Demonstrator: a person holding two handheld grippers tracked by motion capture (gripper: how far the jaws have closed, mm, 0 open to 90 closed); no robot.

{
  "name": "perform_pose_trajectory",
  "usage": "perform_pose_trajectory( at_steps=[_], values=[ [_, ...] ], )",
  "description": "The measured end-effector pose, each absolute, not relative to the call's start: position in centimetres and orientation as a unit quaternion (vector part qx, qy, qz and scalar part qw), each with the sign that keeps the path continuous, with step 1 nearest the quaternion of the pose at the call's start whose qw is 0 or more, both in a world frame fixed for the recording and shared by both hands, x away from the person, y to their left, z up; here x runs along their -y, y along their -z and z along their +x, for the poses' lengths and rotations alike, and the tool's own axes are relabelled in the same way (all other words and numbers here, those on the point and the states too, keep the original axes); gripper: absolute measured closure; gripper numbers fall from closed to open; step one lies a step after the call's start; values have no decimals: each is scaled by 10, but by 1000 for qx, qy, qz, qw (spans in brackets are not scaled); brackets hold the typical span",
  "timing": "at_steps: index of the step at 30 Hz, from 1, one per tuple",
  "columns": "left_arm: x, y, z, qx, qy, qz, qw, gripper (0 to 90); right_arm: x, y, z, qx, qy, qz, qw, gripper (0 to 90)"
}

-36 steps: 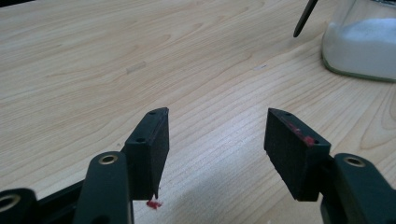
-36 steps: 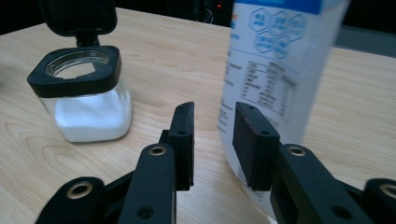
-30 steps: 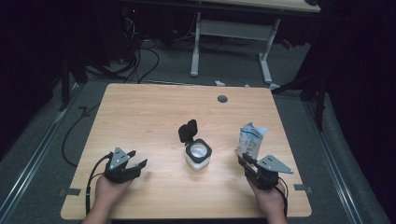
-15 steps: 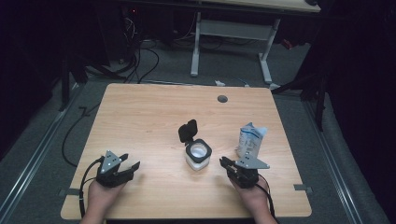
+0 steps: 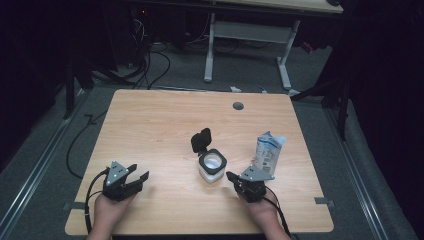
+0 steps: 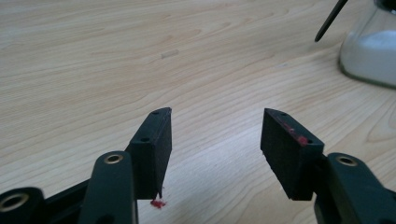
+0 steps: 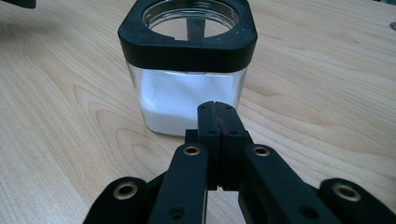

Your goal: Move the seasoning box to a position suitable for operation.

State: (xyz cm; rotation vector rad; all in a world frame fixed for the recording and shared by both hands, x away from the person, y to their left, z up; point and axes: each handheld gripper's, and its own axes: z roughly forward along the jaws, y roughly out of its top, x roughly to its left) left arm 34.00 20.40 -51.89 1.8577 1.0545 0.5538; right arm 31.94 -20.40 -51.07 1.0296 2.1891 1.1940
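Note:
A square glass jar [image 5: 212, 167] with a black rim holds white powder and stands mid-table, its black flip lid [image 5: 201, 140] hinged open behind it. My right gripper [image 5: 232, 176] lies just right of the jar, its jaws shut on nothing and pointing at the jar. In the right gripper view the closed tips [image 7: 217, 109] sit a little short of the jar's glass wall [image 7: 187, 93]. To the right stands a white and blue pouch [image 5: 267, 150]. At the table's front left my left gripper [image 5: 139, 179] is open and empty [image 6: 215, 126], with the jar [image 6: 371, 51] farther off.
A round cable hole [image 5: 238, 106] sits near the wooden table's far edge [image 5: 200, 92]. Beyond it, a second table's white legs [image 5: 210, 50] and floor cables [image 5: 150, 65] are visible. Bare wood lies between the two grippers.
My right gripper has slid left, from beside the pouch to close by the jar. The left gripper drifted slightly left. Jar and pouch have not moved.

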Motion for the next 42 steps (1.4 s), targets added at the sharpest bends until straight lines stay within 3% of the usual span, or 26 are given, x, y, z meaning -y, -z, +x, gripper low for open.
perform_pose_trajectory(
  at_steps=[5, 13, 23, 42],
  values=[
    [-188, 515, 344, -428, -218, 746, 462, 511, 203, 512, 321, -792, -430, 373, 220, 899],
    [-161, 508, 352, -433, -192, 728, 495, 692, 202, 513, 321, -791, -429, 374, 223, 899],
    [-118, 499, 375, -397, -172, 753, 495, 862, 203, 513, 321, -790, -432, 373, 227, 893],
    [-91, 483, 398, -404, -166, 745, 505, 897, 205, 515, 319, -786, -434, 378, 225, 879]
  ],
)
